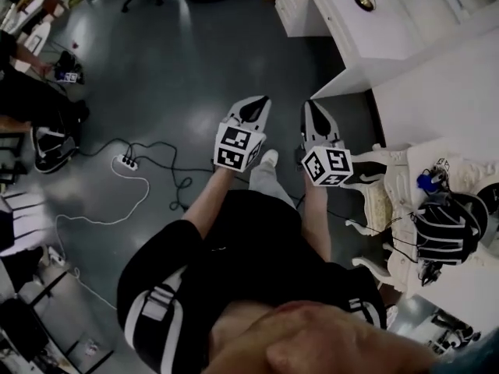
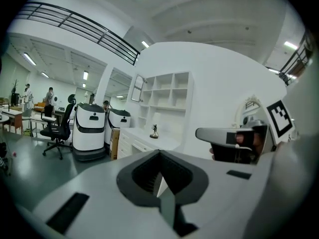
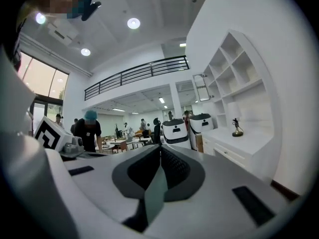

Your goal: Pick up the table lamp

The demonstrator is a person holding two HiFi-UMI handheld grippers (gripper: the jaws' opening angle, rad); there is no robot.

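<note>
Lamp spot: table lamp (image 1: 364, 0) stands on the white desk (image 1: 390, 41), back from its near corner.
Lamp from tongs: ahead and to my right, well apart; right gripper (image 1: 316, 114) sits nearer than left gripper (image 1: 253, 107).
Lamp axis: upright.
Lamp look: small, dark, thin stem, round foot.
Tongs: I read both pressed together, pinching nothing.

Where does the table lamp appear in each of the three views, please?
Head view: the table lamp is near the top edge, right of centre, on the white desk.
Left gripper view: the table lamp is small, just left of centre, on the desk below the open shelves.
Right gripper view: the table lamp is at the right, mid-height, under the shelves.
Shared landmark: the white desk on which it stands.
</note>
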